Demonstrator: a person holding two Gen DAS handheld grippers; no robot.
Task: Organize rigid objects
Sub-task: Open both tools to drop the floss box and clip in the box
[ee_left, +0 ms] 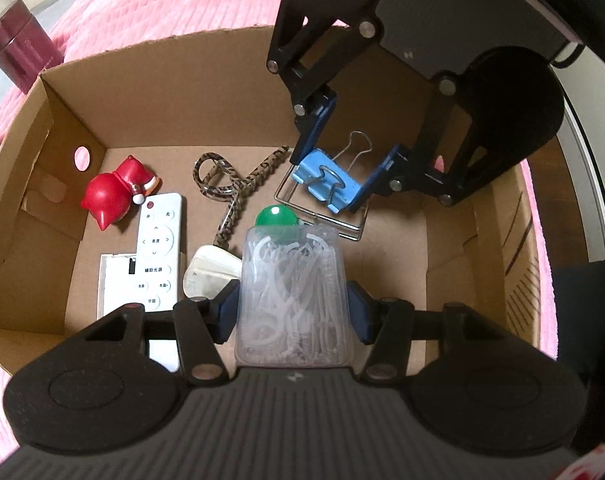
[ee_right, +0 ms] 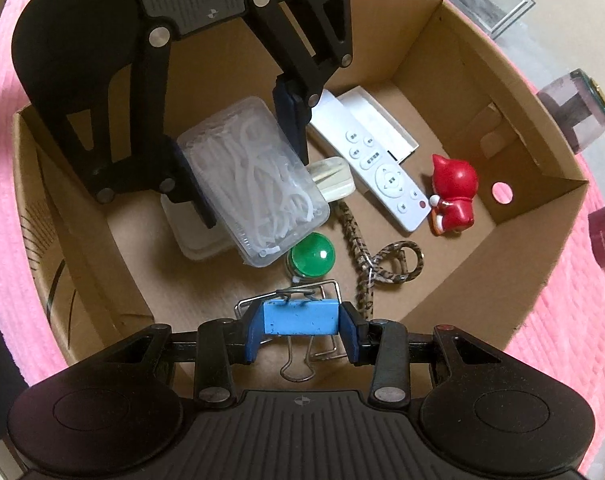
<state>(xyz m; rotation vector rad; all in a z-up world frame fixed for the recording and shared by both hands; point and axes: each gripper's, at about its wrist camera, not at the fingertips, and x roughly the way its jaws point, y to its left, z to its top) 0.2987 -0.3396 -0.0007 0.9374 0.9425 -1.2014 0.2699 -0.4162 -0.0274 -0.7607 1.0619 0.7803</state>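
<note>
We see an open brown cardboard box (ee_left: pixel 238 92) on a pink ribbed cloth (ee_left: pixel 162 4). On the box floor: a white remote control (ee_left: pixel 159 248), a red glossy figurine (ee_left: pixel 114 192), a green round-capped object (ee_left: pixel 276 216), a leopard-patterned loop (ee_left: pixel 226 184). Our left gripper (ee_left: pixel 292 308) pinches a clear plastic case of white floss picks (ee_left: pixel 292 292) above the remote; our right gripper (ee_right: pixel 300 330) clamps a blue binder clip (ee_right: pixel 300 317) over the box floor. A maroon cylinder (ee_left: pixel 16 60) stands outside the box.

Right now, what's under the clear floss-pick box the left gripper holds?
Beneath the floss-pick box in the left gripper: a green dome, a cream plug-like item and a white lidded container, all partly covered. The cardboard box floor directly below is hidden.
</note>
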